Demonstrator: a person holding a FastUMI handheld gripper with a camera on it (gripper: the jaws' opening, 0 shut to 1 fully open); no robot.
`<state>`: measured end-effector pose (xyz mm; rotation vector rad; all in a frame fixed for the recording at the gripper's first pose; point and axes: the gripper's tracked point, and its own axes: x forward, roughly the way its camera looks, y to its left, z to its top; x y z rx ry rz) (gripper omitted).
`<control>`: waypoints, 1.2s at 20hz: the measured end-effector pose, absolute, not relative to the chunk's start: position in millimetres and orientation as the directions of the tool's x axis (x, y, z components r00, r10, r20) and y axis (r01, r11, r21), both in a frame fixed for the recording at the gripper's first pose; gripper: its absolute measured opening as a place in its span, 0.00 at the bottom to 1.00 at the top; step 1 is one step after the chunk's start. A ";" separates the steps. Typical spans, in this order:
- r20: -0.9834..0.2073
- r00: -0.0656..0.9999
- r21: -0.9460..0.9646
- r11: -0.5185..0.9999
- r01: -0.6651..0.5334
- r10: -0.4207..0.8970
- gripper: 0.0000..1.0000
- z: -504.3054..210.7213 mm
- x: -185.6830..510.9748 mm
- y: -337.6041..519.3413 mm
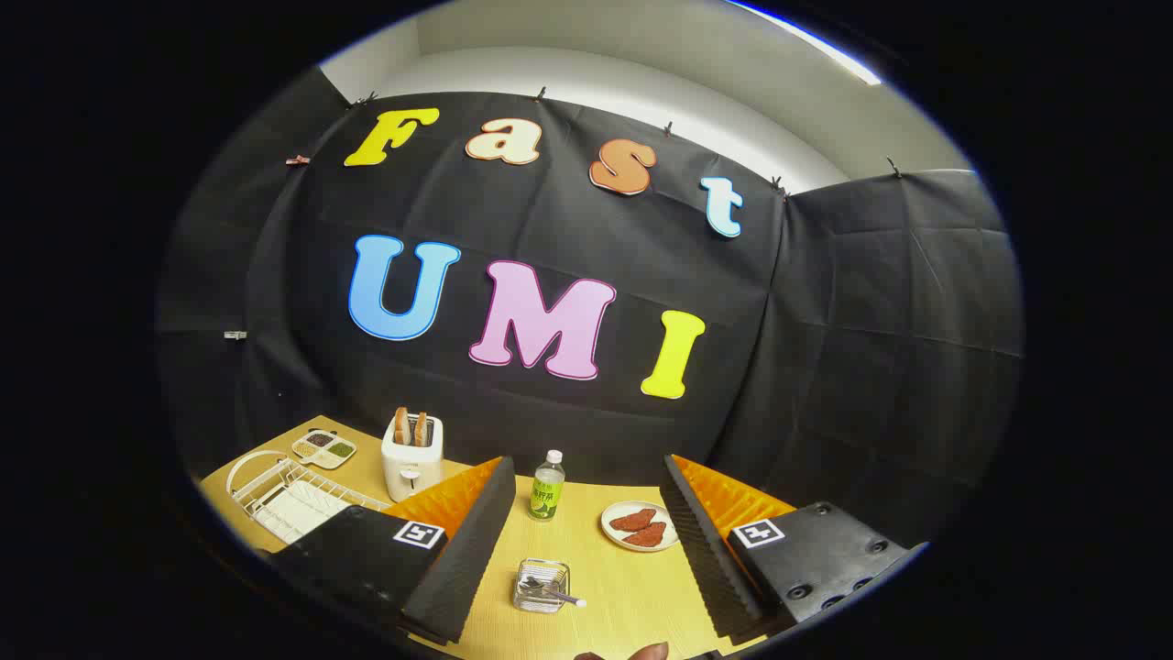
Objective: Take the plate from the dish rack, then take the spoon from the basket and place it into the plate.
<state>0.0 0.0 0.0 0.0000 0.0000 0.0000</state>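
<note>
Wooden table (632,596) | gripper (582,513) fingers wide apart | spoon (550,591) in basket (541,585) between them

The gripper (581,541) has ridged wedge jaws on black blocks with square coded tags and dark screws.

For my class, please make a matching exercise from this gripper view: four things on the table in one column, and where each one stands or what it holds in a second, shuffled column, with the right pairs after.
The gripper hangs open above the table.

Things
1. toaster
2. bottle
3. small basket
4. dish rack

Descriptions
A. between the fingers, holding a spoon
B. far end of the table, between the finger tips
C. holds two slices of bread
D. white wire, beyond the left finger

Pairs: 1-C, 2-B, 3-A, 4-D
</note>
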 end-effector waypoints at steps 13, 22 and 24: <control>-0.004 1.000 0.010 1.000 -0.003 0.003 0.98 -0.5 0.1 2.7; -0.065 0.997 0.020 0.999 -0.039 0.040 0.98 -14.6 10.5 24.3; -0.108 0.992 0.022 0.997 -0.067 0.069 0.98 -22.9 17.5 40.9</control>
